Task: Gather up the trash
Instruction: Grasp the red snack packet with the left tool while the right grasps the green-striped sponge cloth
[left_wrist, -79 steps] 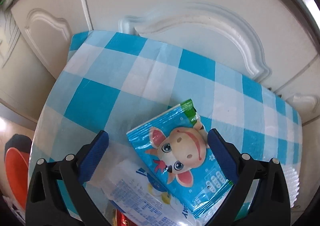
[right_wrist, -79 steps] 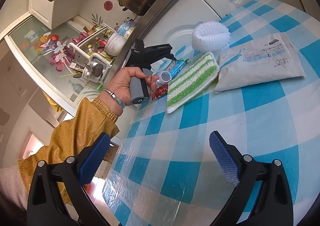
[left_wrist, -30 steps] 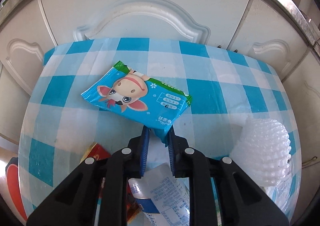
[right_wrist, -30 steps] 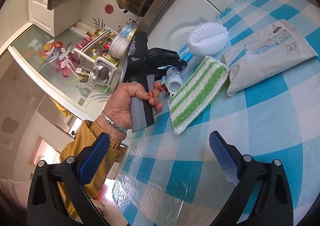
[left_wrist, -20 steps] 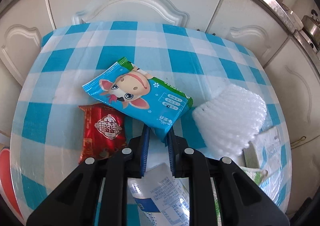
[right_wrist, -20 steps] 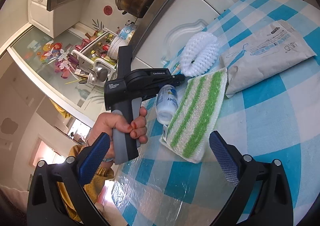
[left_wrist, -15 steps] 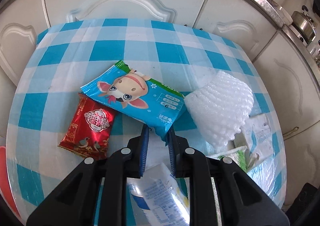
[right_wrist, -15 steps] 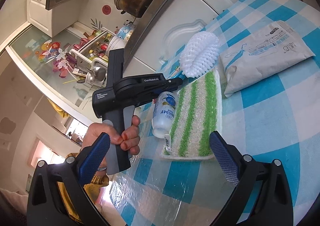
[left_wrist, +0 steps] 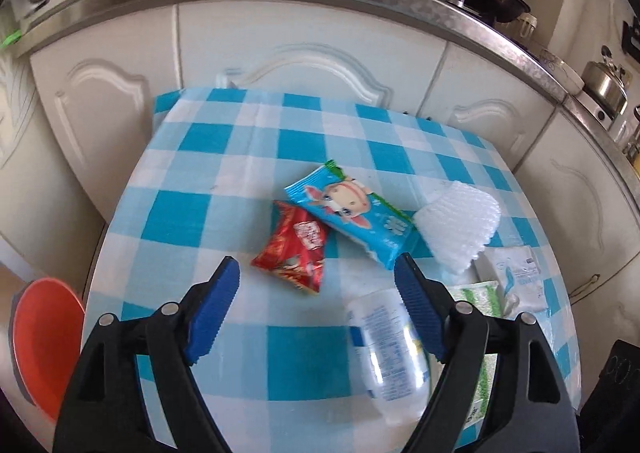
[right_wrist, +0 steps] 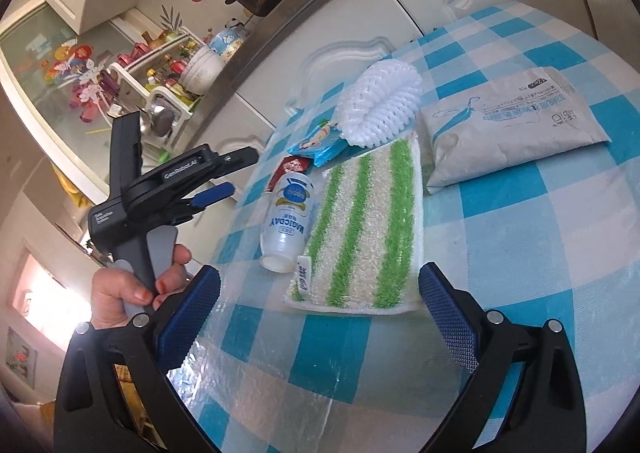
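Note:
A blue cow-print wrapper lies flat on the checked table, overlapping a red snack wrapper. A white plastic bottle lies on its side nearer me. My left gripper is open and empty, held above the table just short of the wrappers. The right wrist view shows the bottle, the blue wrapper and the left gripper held in a hand. My right gripper is open and empty over the table's near side.
A white foam net, a green-striped cloth and a white pouch lie on the table's right side. An orange bowl sits below the left edge. White cabinets stand behind the table.
My left gripper has let go of the blue wrapper, opened wide and pulled back and up. The wrapper now lies by the red one. The right gripper has hardly moved.

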The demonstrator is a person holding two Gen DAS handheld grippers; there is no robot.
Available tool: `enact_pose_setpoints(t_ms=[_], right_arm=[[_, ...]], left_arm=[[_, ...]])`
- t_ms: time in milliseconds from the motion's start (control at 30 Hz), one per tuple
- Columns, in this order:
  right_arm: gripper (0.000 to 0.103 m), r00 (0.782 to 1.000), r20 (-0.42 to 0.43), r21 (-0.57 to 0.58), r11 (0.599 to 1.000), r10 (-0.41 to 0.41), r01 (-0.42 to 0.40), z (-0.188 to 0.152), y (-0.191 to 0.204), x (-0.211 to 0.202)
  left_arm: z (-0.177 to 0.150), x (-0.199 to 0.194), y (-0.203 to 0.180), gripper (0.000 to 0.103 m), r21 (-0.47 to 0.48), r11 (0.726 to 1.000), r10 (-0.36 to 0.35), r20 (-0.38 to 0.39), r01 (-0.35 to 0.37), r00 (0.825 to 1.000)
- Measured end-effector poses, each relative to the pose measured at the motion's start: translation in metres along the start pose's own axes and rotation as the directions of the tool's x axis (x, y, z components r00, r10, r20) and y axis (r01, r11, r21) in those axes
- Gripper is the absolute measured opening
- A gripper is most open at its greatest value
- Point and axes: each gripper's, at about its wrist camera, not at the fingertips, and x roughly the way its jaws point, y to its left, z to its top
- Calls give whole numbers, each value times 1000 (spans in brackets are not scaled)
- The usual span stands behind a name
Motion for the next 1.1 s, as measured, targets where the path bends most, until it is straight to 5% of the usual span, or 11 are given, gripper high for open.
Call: enact_pose_setpoints(t_ms=[133, 467, 533, 633, 1100], right_arm=[[98, 990, -29, -92, 987, -135, 132, -1, 10, 11], [99, 959, -70, -204, 945, -275, 256, 4, 23, 43], [99, 953, -70, -219, 937, -293, 272, 5, 24, 47], [99, 946, -65, -230, 927, -318, 296, 7, 26, 52], [97, 871, -52, -345, 828, -488, 443, 10, 37, 78]], left_arm=[[-1, 20, 25, 80, -61, 998, 20, -35, -22, 999], [12, 70, 7, 80, 161, 987, 22, -91, -7, 996], [14, 73, 3, 72, 204, 979, 42, -86, -24, 995], [17, 74, 3, 45, 216, 975, 61, -77, -43, 995], [-13, 49, 12, 42, 181, 981, 64, 4, -64, 998]])
